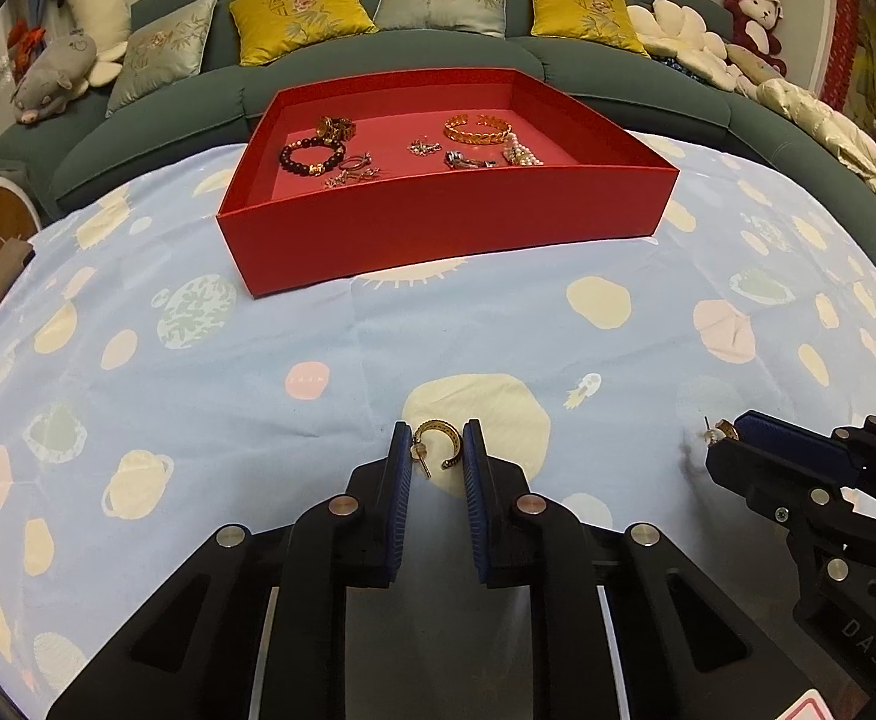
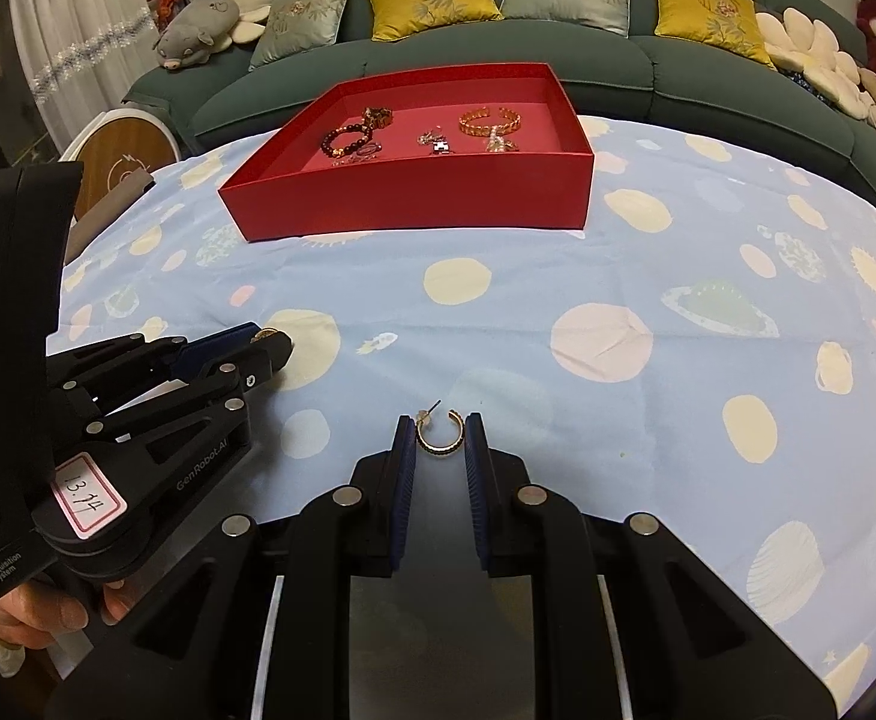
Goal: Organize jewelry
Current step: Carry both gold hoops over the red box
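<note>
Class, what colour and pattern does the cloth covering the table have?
The cloth is pale blue, printed with pastel planets and dots; the right wrist view shows it best.

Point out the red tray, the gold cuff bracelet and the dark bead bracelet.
red tray (image 1: 438, 228), left wrist view, front wall.
gold cuff bracelet (image 1: 477, 128), left wrist view, band.
dark bead bracelet (image 1: 312, 157), left wrist view, beads.

Two gold hoop earrings (image 1: 436, 446) (image 2: 440, 435) flat on cloth; red tray (image 1: 438, 228) of jewelry beyond.
</note>
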The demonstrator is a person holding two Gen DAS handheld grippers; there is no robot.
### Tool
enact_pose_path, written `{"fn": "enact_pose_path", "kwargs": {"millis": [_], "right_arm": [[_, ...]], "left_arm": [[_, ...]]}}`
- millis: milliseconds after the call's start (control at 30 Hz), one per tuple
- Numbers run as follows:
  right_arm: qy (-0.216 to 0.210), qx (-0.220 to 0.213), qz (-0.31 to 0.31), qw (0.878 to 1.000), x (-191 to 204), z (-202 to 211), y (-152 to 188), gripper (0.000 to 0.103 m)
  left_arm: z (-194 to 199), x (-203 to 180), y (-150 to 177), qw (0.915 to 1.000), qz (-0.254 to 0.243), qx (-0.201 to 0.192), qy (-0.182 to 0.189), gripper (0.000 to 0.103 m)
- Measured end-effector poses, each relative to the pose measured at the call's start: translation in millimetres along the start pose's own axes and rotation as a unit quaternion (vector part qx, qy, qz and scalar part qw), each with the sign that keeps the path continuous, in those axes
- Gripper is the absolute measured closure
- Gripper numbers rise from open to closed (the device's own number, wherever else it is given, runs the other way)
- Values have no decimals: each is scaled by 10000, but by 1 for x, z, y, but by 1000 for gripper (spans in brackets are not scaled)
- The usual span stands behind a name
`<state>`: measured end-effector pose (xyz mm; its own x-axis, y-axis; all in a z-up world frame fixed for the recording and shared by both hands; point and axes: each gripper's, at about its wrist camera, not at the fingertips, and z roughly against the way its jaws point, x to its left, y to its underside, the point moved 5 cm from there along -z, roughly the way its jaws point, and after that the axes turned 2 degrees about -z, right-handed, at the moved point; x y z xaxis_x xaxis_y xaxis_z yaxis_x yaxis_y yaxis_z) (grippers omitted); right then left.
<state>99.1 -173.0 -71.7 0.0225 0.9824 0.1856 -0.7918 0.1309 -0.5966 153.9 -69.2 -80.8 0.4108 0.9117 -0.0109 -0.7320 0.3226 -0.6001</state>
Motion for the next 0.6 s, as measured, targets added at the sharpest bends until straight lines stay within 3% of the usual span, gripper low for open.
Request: {"fn": "enact_pose_path", "kwargs": {"millis": [167,400,600], "right_arm": [[-31,-62,-17,10000,0,5,-4,87],[-92,-175,-17,9998,3,13,-10,87],[-143,-412,-72,9990,7,26,-26,87]], "left_arm": [[8,11,4,9977,404,151,519,89],[31,16,4,9971,388,14,655,89],[55,19,-14,9966,385,-293,661,89]]}}
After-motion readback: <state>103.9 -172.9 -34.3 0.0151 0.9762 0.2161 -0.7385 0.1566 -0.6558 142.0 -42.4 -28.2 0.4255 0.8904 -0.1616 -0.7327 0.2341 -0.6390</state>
